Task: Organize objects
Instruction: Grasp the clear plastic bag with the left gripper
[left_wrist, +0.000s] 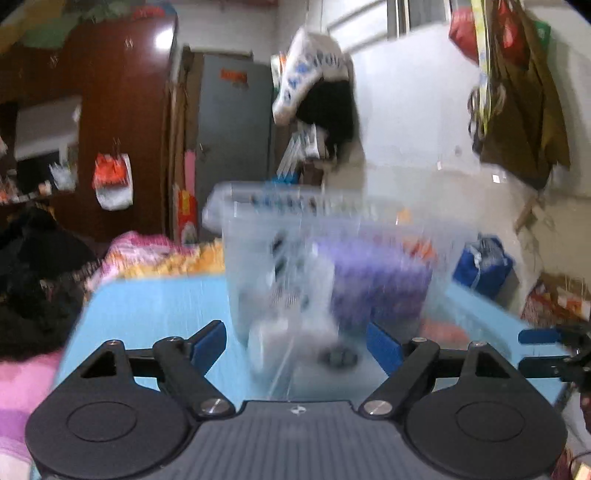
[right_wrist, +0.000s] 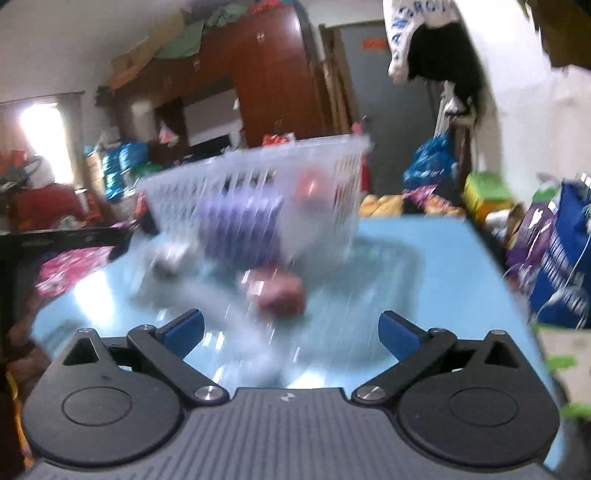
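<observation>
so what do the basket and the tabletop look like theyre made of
The basket looks like thin, translucent white plastic: slotted walls let the purple item inside show through, though motion blur softens it. The tabletop looks like a smooth, glossy light-blue laminate or plastic, judging by its bright reflections.

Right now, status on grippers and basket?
Left gripper open, right gripper open, both empty. White basket blurred on blue table. Pink object before right gripper.

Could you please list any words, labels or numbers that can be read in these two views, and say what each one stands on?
None can be read with certainty.
White hanging bag: blue letters, too blurred to read.
Grey door: orange sign, text too blurred.
Blue bag: white print, too smeared.
White basket and purple item inside it: no legible label.
</observation>
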